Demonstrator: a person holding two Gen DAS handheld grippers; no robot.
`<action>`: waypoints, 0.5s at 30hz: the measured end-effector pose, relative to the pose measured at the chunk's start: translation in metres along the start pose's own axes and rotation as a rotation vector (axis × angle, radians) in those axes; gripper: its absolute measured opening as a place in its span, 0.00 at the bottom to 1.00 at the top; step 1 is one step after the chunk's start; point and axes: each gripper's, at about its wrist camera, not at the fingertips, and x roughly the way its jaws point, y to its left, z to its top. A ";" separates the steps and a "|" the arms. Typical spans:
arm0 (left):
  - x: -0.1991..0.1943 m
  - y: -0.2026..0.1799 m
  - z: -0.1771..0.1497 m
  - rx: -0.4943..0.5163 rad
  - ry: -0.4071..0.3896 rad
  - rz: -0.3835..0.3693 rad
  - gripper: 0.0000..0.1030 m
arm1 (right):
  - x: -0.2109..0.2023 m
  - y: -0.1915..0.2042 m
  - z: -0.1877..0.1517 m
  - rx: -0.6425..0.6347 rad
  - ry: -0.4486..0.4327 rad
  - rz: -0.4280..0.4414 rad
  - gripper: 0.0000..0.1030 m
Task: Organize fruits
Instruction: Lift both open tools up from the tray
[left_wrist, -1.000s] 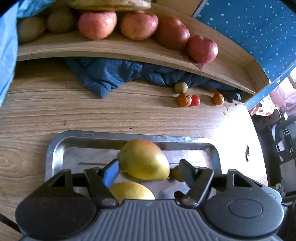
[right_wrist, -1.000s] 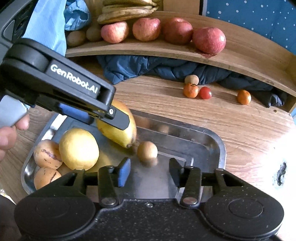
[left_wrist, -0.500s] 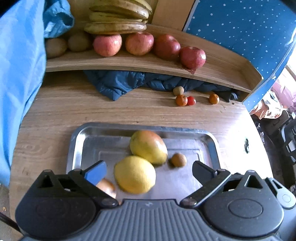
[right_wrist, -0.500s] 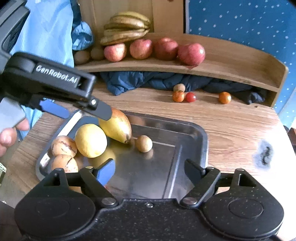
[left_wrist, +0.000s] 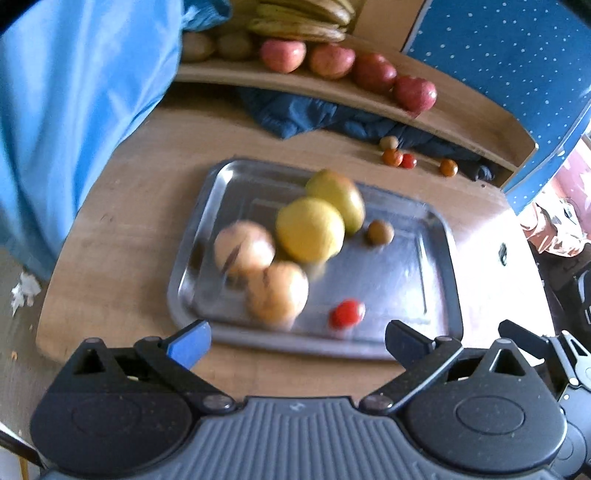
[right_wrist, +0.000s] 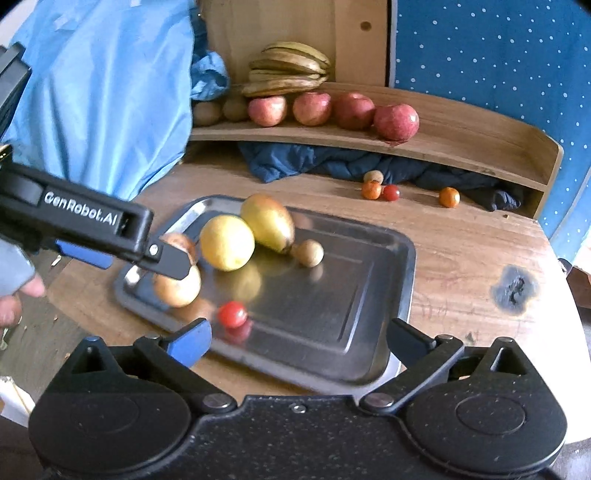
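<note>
A steel tray (left_wrist: 436, 295) (right_wrist: 369, 295) on the wooden table holds a mango (left_wrist: 338, 197) (right_wrist: 269, 221), a yellow lemon (left_wrist: 310, 229) (right_wrist: 227, 242), two tan round fruits (left_wrist: 243, 249) (left_wrist: 277, 291), a small brown fruit (left_wrist: 379, 232) (right_wrist: 309, 253) and a red tomato (left_wrist: 346, 314) (right_wrist: 232, 314). My left gripper (left_wrist: 297, 343) is open and empty, above the tray's near edge; it also shows in the right wrist view (right_wrist: 110, 240). My right gripper (right_wrist: 297, 341) is open and empty over the tray's near edge.
A curved wooden shelf (right_wrist: 461, 140) carries red apples (right_wrist: 396, 121), bananas (right_wrist: 288, 72) and kiwis (right_wrist: 207, 112). Under it lie a dark blue cloth (right_wrist: 332, 160) and small orange and red fruits (right_wrist: 371, 190) (right_wrist: 448, 196). Light blue fabric (right_wrist: 103, 92) hangs at left.
Both grippers have pulled back and up from the tray, jaws wider. The left gripper let go of the mango, which now lies on the tray.
</note>
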 end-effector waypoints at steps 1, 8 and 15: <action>-0.002 0.002 -0.005 -0.006 0.001 0.004 0.99 | -0.003 0.002 -0.004 -0.002 -0.001 0.001 0.98; -0.010 0.000 -0.025 -0.006 0.010 0.026 0.99 | -0.025 0.003 -0.023 0.011 -0.031 -0.022 0.99; -0.002 -0.016 -0.032 0.024 0.054 0.045 0.99 | -0.040 -0.013 -0.036 0.058 -0.030 -0.085 0.99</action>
